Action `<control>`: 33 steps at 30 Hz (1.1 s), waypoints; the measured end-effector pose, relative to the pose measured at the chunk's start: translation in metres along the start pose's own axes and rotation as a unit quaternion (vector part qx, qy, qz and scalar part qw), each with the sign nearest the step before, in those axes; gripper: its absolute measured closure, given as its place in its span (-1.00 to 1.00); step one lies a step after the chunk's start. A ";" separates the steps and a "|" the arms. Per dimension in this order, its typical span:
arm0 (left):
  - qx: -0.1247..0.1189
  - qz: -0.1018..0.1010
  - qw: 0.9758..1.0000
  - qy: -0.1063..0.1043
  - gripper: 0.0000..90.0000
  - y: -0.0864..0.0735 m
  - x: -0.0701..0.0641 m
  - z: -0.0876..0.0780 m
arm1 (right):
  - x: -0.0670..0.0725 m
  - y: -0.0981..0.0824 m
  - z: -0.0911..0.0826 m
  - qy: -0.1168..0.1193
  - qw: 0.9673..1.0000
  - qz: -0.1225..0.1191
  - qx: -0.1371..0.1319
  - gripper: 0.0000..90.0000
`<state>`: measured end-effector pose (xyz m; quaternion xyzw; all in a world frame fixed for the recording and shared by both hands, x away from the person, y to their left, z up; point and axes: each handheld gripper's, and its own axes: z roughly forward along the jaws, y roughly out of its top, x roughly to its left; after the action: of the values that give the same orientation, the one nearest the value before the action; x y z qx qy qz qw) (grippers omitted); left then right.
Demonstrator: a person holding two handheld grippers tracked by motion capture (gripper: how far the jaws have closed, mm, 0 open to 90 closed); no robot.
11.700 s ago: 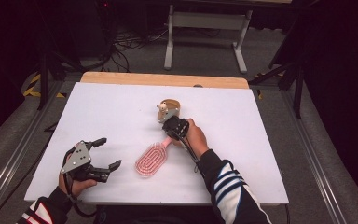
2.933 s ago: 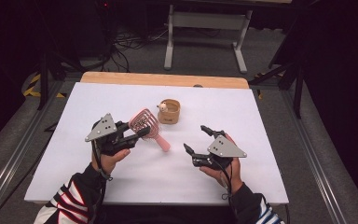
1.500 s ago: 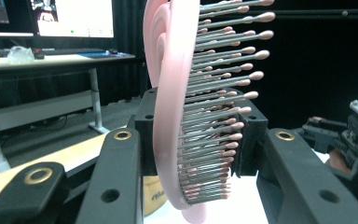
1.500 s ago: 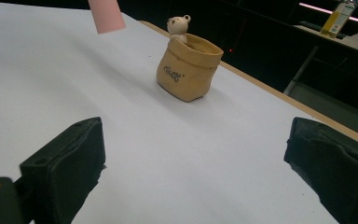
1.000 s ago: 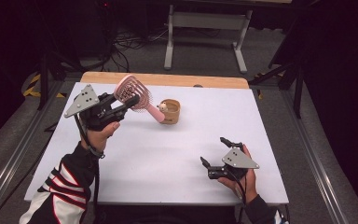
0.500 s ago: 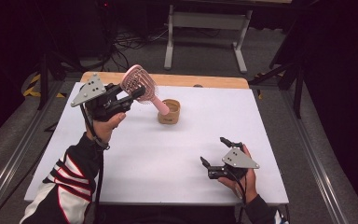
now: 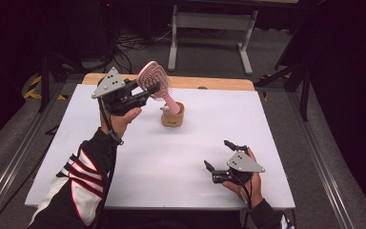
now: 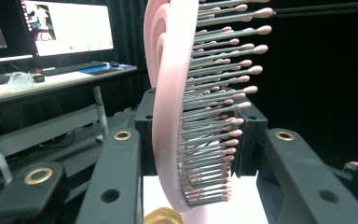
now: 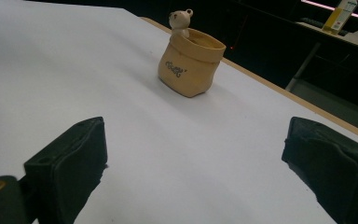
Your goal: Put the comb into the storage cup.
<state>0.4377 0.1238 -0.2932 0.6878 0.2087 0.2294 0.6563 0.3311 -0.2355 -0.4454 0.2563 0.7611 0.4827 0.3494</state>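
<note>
Hairbrush [image 7: 153, 83] handle tip hidden behind pot [image 7: 173, 116] rim.

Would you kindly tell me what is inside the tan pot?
The pink hairbrush's handle tip dips toward the tan pot, beside a small bear figure at its rim; its bottom is hidden.

Left claw [image 7: 145, 95] carried pink hairbrush [image 7: 153, 82] up over pouch [image 7: 173, 116] (handle down).
</note>
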 end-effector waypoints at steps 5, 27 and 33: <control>0.009 0.000 1.000 0.002 0.41 0.000 0.001 0.012 | 0.000 0.000 0.000 0.001 1.000 0.001 -0.003 -0.85; 0.051 0.001 0.998 0.031 0.41 -0.015 0.010 0.044 | 0.002 0.001 0.000 0.004 1.000 -0.003 -0.004 -0.85; 0.068 0.004 0.997 0.039 0.41 -0.021 0.012 0.053 | 0.002 0.000 0.000 0.004 1.000 -0.006 0.000 -0.85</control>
<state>0.4792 0.0895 -0.3155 0.7224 0.2465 0.2436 0.5983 0.3299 -0.2334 -0.4459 0.2499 0.7639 0.4820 0.3487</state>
